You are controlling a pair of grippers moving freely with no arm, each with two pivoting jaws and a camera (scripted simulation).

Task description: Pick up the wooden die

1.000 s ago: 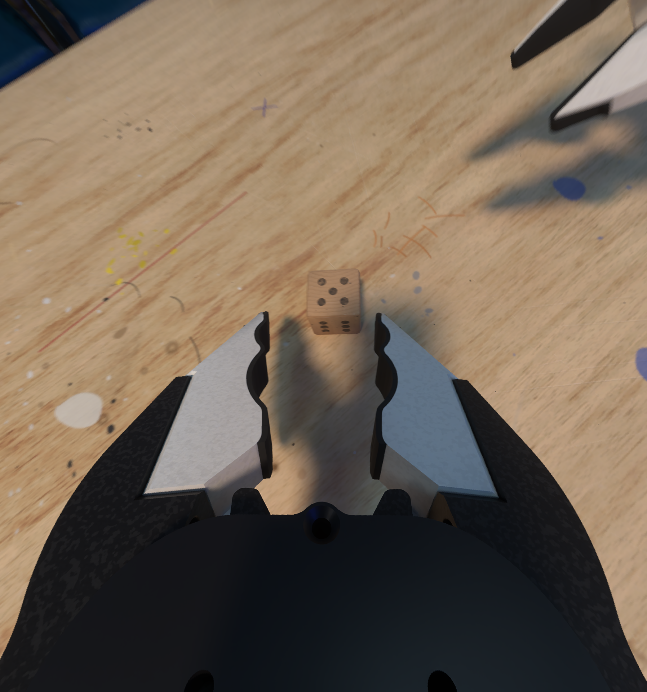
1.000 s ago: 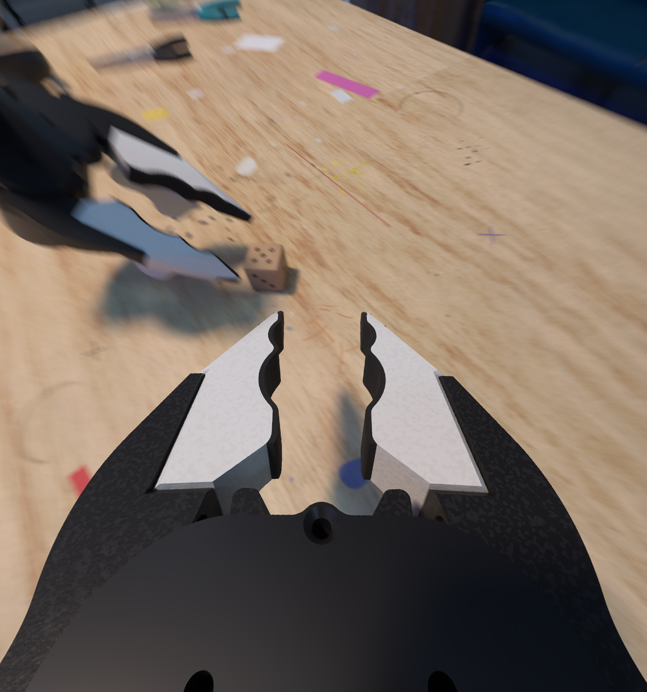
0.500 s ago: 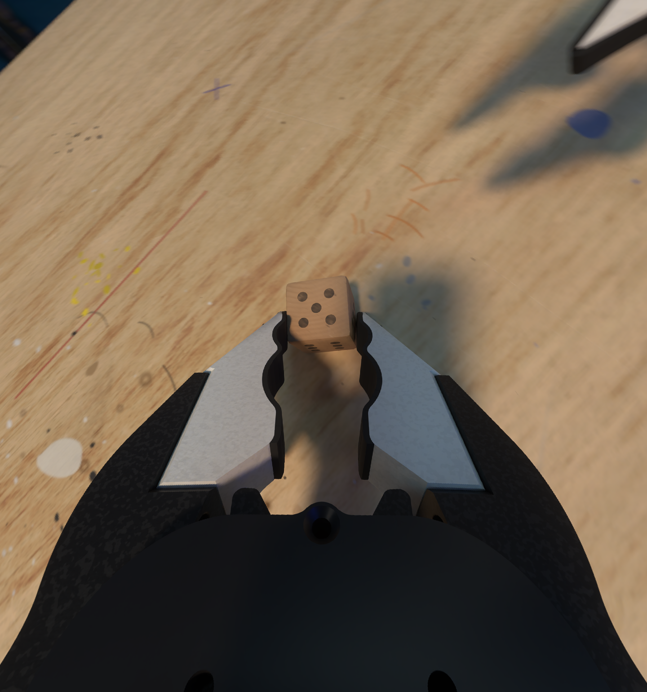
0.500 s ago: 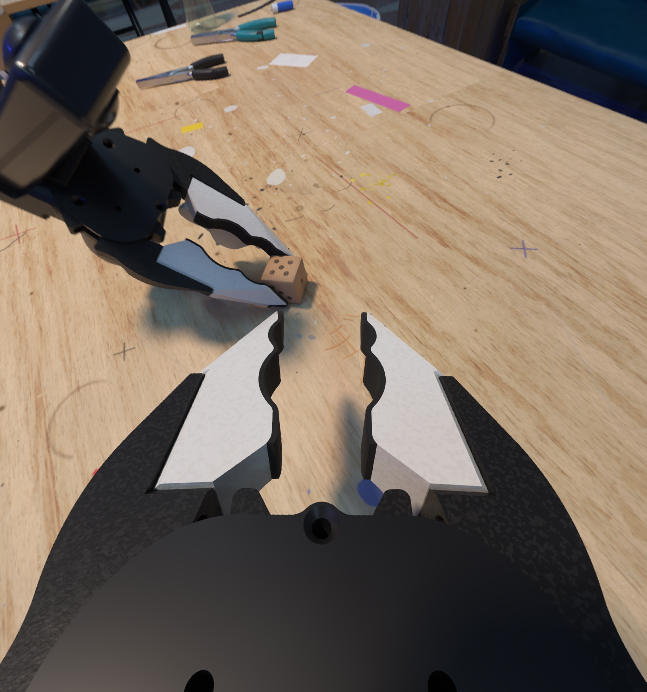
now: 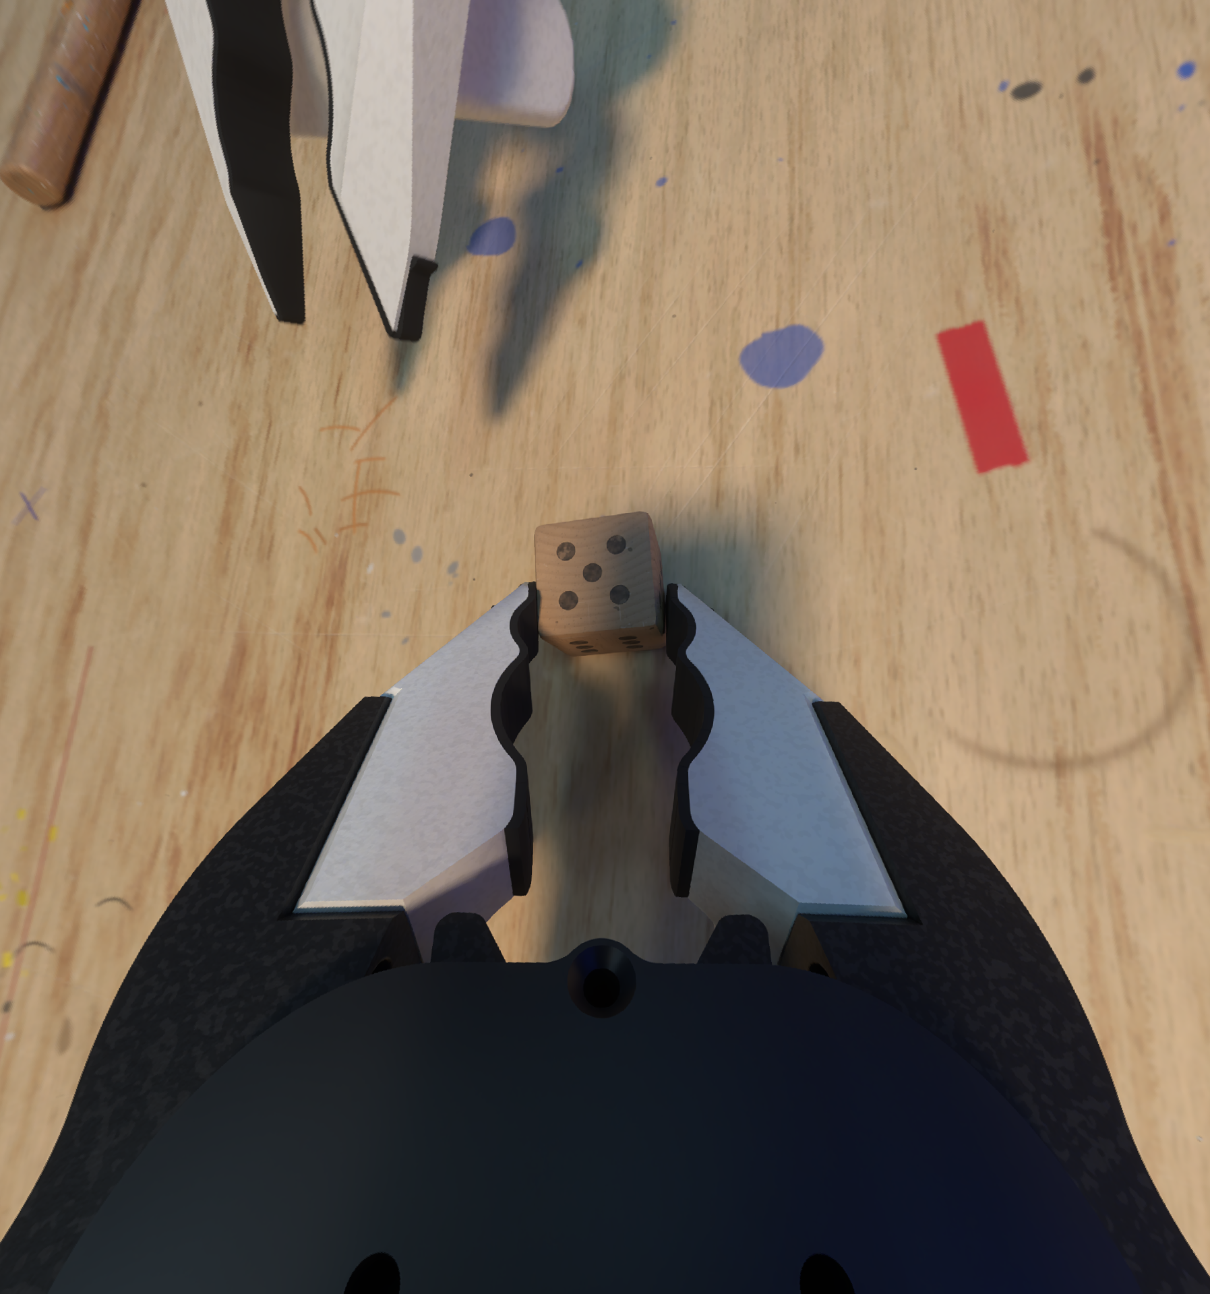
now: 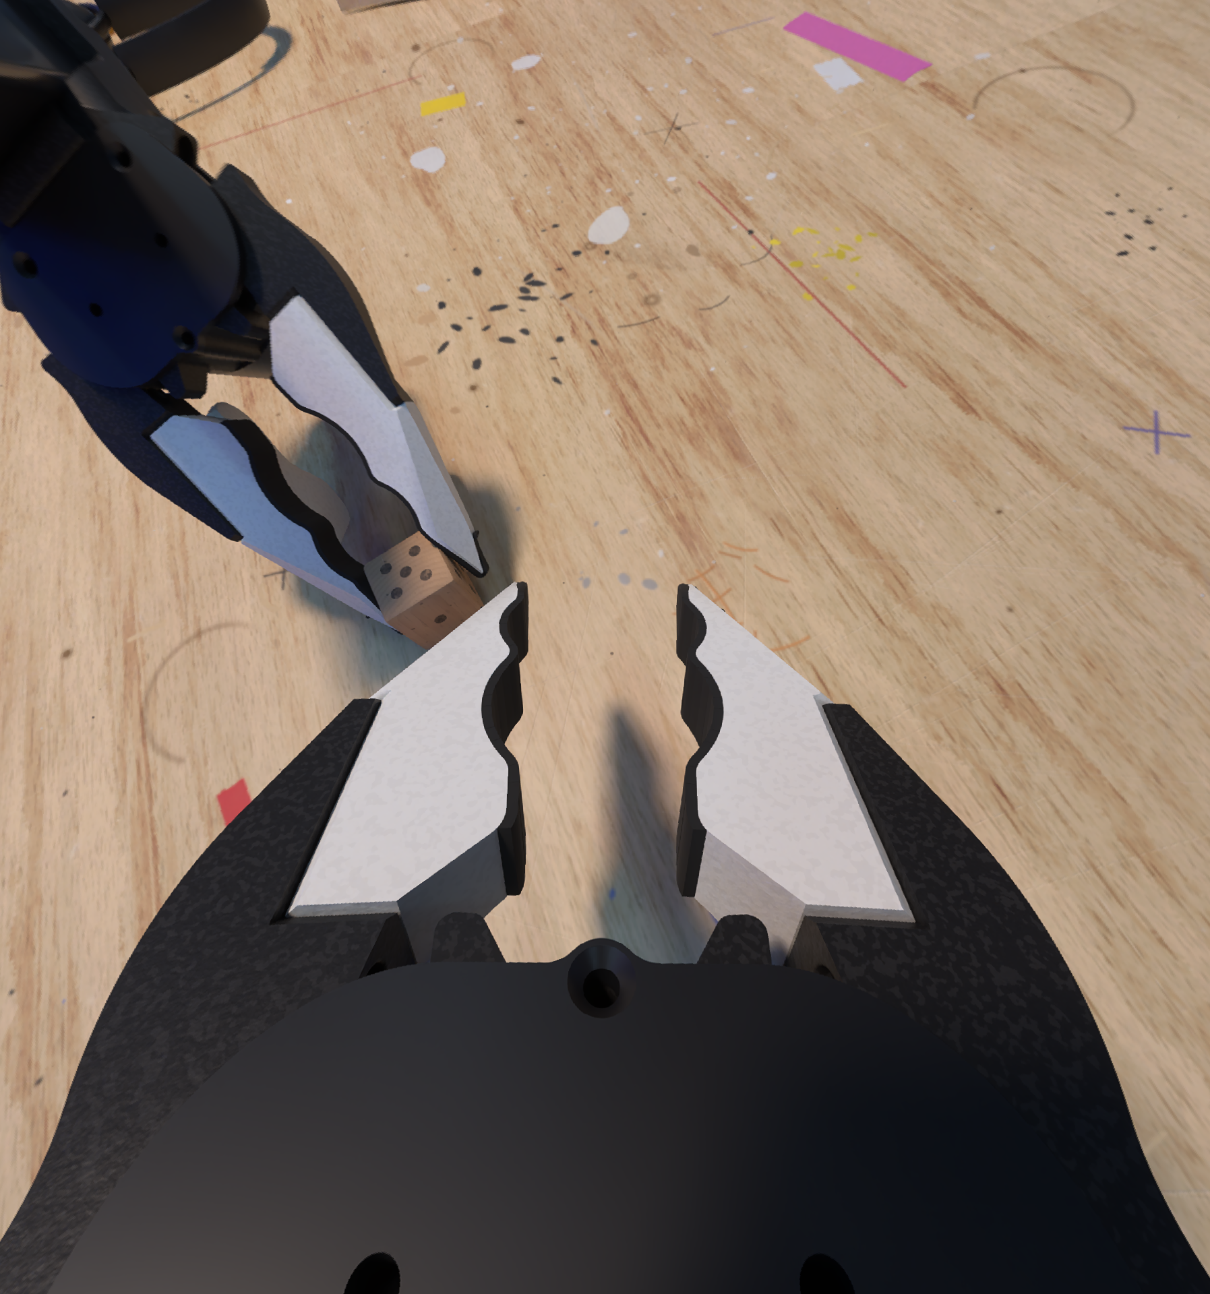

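The wooden die has dark pips, with the five face toward the left wrist camera. My left gripper is shut on it, fingertips pressing its two sides, close above the wooden table. In the right wrist view the die sits between the left gripper's tips, just left of my right gripper. The right gripper is open and empty, and its left finger hides the die's lower corner. It also shows in the left wrist view, at the upper left.
A brown wooden rod lies at the far upper left. A red tape strip, blue paint spots, a pink tape strip and a yellow one lie flat on the table.
My left gripper moved onto the die and closed on its sides, then swung round with it. The right gripper has come closer to the die.
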